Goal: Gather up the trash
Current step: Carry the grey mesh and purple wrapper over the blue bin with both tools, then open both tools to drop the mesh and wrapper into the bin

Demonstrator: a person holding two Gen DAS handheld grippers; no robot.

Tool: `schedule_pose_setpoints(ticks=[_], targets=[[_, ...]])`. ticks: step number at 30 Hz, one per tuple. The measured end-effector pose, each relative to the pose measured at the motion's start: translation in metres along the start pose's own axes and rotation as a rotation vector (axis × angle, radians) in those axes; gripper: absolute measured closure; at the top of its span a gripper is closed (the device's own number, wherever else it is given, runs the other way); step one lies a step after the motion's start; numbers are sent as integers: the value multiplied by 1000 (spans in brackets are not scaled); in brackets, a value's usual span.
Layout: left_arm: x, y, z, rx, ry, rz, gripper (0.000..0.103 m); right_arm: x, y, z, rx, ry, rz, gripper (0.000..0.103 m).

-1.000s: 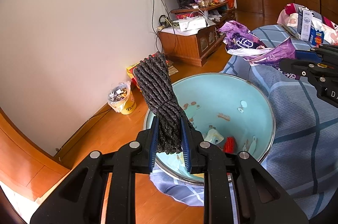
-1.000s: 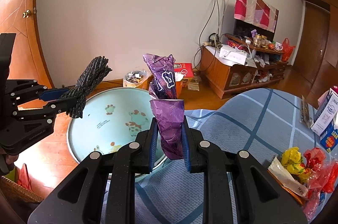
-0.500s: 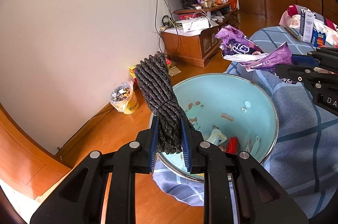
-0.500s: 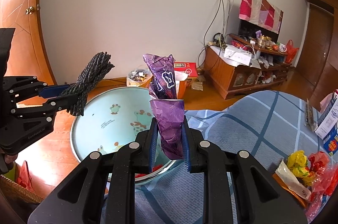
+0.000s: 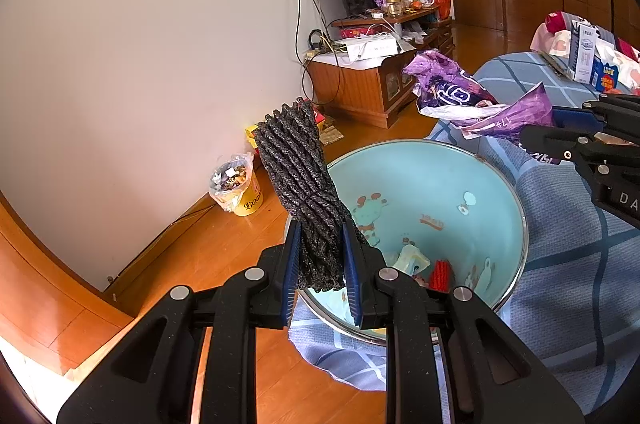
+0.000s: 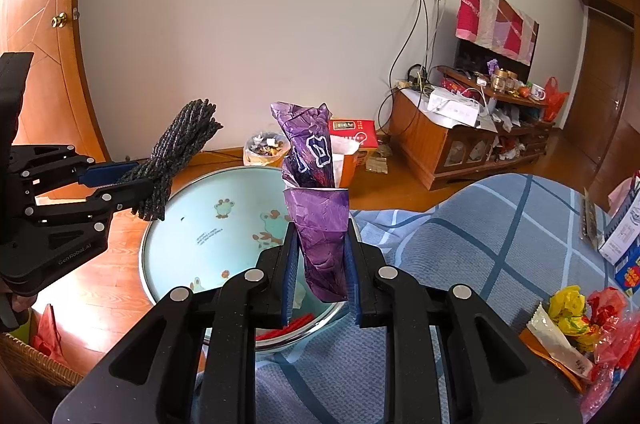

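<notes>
I note left gripper (image 5: 321,264) clamped on rope (image 5: 304,184), right gripper (image 6: 320,266) clamped on wrapper (image 6: 316,200); both unmoved over basin (image 5: 516,200) since previous second. Release pending.

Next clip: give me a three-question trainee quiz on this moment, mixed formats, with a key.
1. True or false: the left gripper is shut on a bundle of dark rope.
2. What does the right gripper hold? A) a yellow wrapper B) a purple wrapper C) a red box
3. Fill in: the light blue basin rests on a blue checked ____.

Key
1. True; the rope stands up between the blue pads.
2. B; it sticks up from the shut jaws, in front of the basin.
3. Cloth; the basin already holds a few scraps, one of them red.
</notes>
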State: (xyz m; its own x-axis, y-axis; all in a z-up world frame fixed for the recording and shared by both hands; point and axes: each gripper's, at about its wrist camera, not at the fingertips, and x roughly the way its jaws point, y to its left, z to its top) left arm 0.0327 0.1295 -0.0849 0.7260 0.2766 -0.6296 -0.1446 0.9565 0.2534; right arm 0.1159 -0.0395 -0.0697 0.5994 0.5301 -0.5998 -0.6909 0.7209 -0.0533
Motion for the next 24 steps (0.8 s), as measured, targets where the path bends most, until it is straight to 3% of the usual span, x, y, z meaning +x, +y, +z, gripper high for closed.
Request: schedule_pose_setpoints(ticks=[14, 18, 24], targets=[[0, 0, 0, -3, 2, -1, 82, -1, 1, 0, -1, 3, 1, 81], [-1, 1, 0, -10, 6, -8, 79, -1, 2, 0, 0, 2, 10, 75], [-2, -2, 1, -18, 7, -21, 58, 1, 6, -2, -3, 5, 21, 68]])
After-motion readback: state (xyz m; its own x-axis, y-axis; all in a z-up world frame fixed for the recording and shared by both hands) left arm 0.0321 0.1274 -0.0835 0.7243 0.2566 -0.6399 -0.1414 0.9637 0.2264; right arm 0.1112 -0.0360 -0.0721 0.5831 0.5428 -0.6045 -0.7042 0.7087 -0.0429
